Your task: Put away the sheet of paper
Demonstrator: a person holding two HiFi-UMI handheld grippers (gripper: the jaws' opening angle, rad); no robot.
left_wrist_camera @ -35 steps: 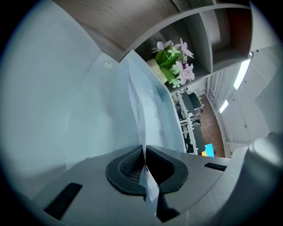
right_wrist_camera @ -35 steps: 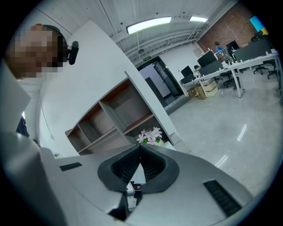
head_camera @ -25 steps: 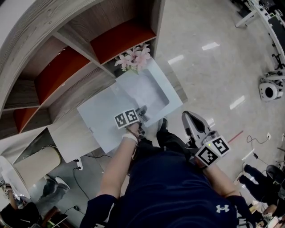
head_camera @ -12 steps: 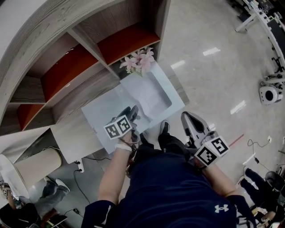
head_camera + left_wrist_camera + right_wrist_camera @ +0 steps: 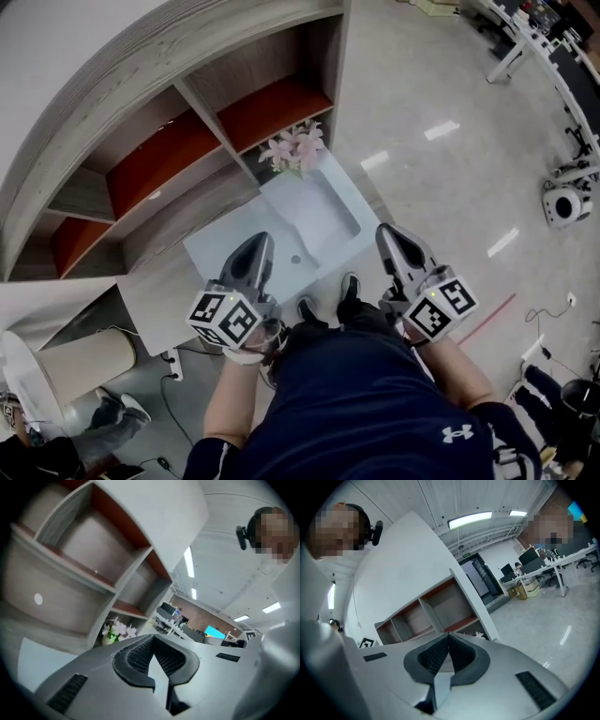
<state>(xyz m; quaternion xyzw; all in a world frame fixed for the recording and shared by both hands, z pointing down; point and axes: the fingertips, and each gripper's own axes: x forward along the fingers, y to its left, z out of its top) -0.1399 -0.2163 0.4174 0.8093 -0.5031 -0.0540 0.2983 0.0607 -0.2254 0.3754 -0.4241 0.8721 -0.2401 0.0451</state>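
On the desk in the head view lies a pale flat surface (image 5: 220, 248) with a shallow pale tray (image 5: 314, 211) at its far end. I cannot tell a separate sheet of paper from these pale surfaces. My left gripper (image 5: 260, 240) is held above the near edge of the desk, jaws shut and empty. In the left gripper view the left gripper (image 5: 152, 637) points up at the shelf unit. My right gripper (image 5: 386, 231) hangs to the right of the desk over the floor. It is also shut, and the right gripper view shows nothing in the right gripper (image 5: 449, 634).
A wooden shelf unit (image 5: 187, 141) with red-backed compartments stands behind the desk. Pink flowers (image 5: 295, 148) sit at the tray's far end, by the shelf. A beige cylinder (image 5: 80, 352) stands at lower left. Office desks (image 5: 553, 56) and a white device (image 5: 565, 202) are at the right.
My left gripper has pulled back from the pale surface near the tray toward my body and now stands shut. The right gripper has hardly moved.
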